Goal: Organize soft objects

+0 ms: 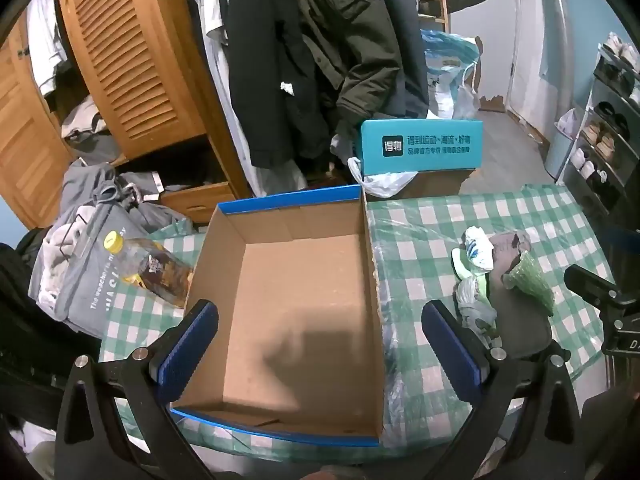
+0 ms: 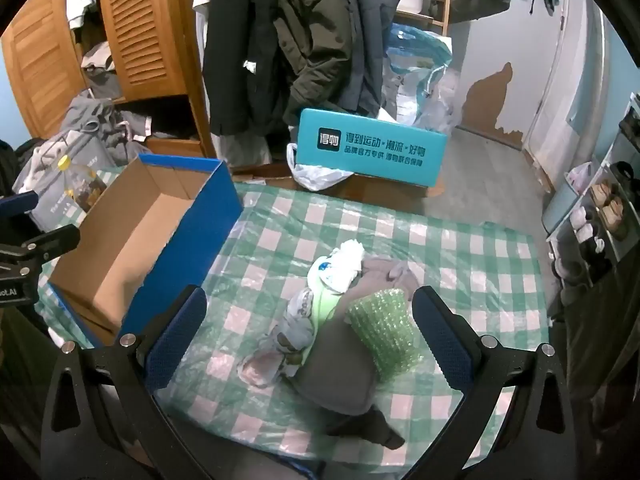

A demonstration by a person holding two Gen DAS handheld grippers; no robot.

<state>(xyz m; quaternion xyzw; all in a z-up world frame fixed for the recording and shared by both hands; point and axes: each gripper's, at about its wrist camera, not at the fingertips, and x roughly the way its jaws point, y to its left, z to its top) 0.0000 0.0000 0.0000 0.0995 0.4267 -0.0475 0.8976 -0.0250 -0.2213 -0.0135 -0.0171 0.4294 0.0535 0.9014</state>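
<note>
Soft objects (image 2: 340, 320) sit in one heap on the checked surface (image 2: 460, 248), right of the open cardboard box (image 1: 288, 300): a grey cloth (image 2: 340, 376), a green bubble-wrap roll (image 2: 384, 332), a white crumpled bag (image 2: 344, 264) and a patterned cloth (image 2: 292, 328), all touching. Box interior is bare. Left gripper (image 1: 320, 344) hovers over the box, jaws apart, holding nothing. Right gripper (image 2: 312, 336) hovers over the heap, jaws apart, straddling it without contact. Bottle (image 1: 152, 268) lies left of the box.

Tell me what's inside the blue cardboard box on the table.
Nothing shows inside the blue cardboard box: only its bare brown floor and walls, with a shadow across the floor. The strip of floor just behind the near wall is hidden in both views.
</note>
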